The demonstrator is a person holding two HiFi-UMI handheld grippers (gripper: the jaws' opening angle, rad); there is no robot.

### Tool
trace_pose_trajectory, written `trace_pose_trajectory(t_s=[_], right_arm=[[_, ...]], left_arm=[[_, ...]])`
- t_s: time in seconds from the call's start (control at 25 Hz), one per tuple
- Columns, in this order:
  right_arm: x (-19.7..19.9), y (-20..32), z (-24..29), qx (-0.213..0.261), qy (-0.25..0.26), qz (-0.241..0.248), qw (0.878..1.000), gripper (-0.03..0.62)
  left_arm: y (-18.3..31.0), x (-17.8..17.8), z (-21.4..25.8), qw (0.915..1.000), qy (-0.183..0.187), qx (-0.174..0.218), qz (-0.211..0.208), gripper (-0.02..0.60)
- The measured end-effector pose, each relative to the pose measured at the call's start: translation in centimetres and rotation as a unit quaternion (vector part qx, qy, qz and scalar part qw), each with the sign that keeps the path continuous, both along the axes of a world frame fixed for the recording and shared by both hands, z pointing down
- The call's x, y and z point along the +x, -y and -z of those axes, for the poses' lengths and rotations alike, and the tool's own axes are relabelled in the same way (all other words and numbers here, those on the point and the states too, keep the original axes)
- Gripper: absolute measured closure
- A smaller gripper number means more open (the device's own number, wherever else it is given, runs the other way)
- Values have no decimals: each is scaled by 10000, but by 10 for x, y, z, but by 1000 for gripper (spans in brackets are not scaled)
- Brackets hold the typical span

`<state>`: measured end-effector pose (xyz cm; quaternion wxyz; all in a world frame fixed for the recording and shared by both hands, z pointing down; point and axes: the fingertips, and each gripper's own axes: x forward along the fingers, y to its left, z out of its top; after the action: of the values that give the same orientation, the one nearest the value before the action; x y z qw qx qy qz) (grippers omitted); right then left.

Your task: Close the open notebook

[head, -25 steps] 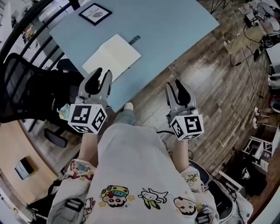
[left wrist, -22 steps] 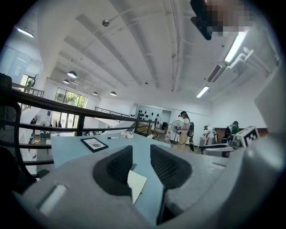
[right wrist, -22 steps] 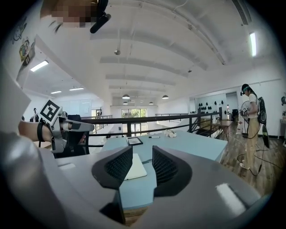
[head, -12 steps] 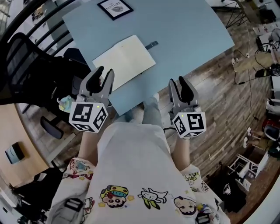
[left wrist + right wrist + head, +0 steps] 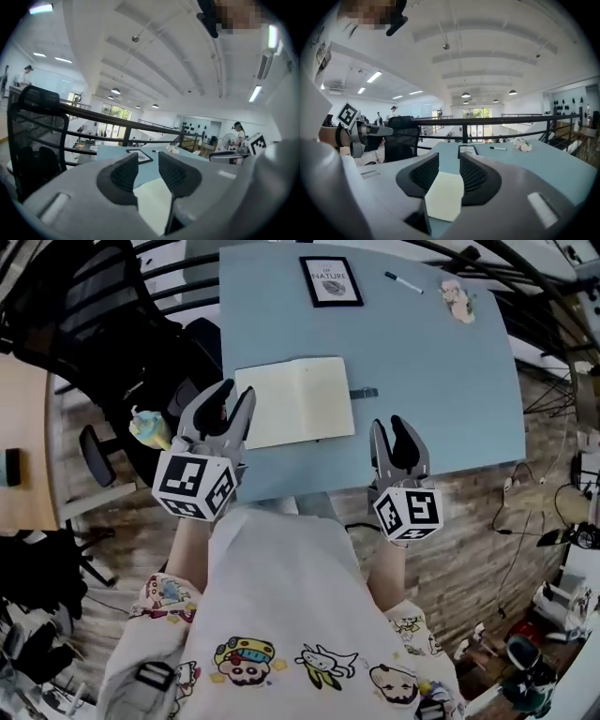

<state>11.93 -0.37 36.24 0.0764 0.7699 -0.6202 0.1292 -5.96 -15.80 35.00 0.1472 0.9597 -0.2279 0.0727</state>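
The notebook (image 5: 295,401) lies open and flat on the near left part of the blue bench (image 5: 441,371). I see two blank cream pages with the fold running down the middle, and a dark strap tab (image 5: 364,393) poking out at its right edge. Its near edge runs close to the bench's front edge, and its left edge sits near the bench's left side.

My left tongs (image 5: 234,395) hover right at that left page edge, jaws partly apart with nothing gripped, only page showing through the gap. My right tongs (image 5: 393,427) sit off the near right corner at the bench's front edge, also partly apart and empty.

There's bare bench to the right and beyond. A framed picture (image 5: 331,280), a pen (image 5: 403,282) and a small crumpled thing (image 5: 457,298) lie along the far side. A black chair (image 5: 103,324) crowds the left.
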Motion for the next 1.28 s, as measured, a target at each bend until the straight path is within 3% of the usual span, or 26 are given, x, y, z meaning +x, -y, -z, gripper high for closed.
trace_pose_trajectory(t_s=[0.32,0.64,0.92,1.28], right_arm=[[43,32,-1,11,104,1419,9898,457],[51,45,-4,56,269,2305,9727,457],[49,41,-13,-43,378,2598,9649,458],[49,50,-22,-201,435,2474,9677,459]], left_arm=[[-15,5,6,9903,15,19,1389,454],[-51,0,-2,9743,192,-87,2242,454],[-71,4,-7,9690,275,-166,2448,454],[-54,10,-7,9734,240,-262,2264,454]])
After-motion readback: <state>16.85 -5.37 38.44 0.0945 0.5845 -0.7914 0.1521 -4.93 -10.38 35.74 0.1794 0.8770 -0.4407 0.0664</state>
